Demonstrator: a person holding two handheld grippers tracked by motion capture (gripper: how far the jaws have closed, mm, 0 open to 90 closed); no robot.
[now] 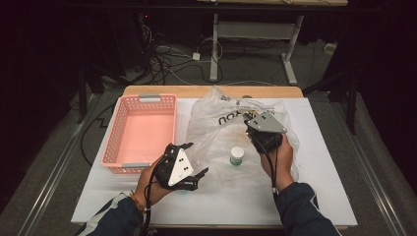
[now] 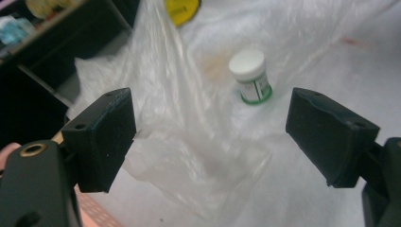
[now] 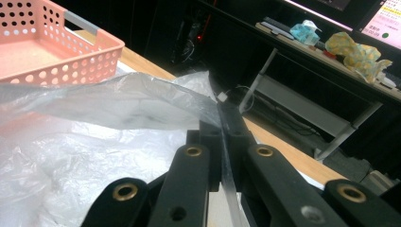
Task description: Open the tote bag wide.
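So the right gripper [image 3: 222,137] pinches the plastic bag [image 1: 221,132] lifted beside the pink basket [image 1: 140,130]; the left gripper [image 2: 208,137], spread, faces the small jar [image 2: 250,75] on the bag, not yet grasped

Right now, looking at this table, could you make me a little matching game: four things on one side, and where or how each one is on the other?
Things:
1. pink basket
2. small jar
3. right gripper
4. left gripper

Descriptions:
A. jaws spread wide, holding nothing
B. stands upright on the plastic bag, white lid on top
C. sits empty at the table's left side
D. jaws closed on an edge of the plastic bag

Pairs: 1-C, 2-B, 3-D, 4-A
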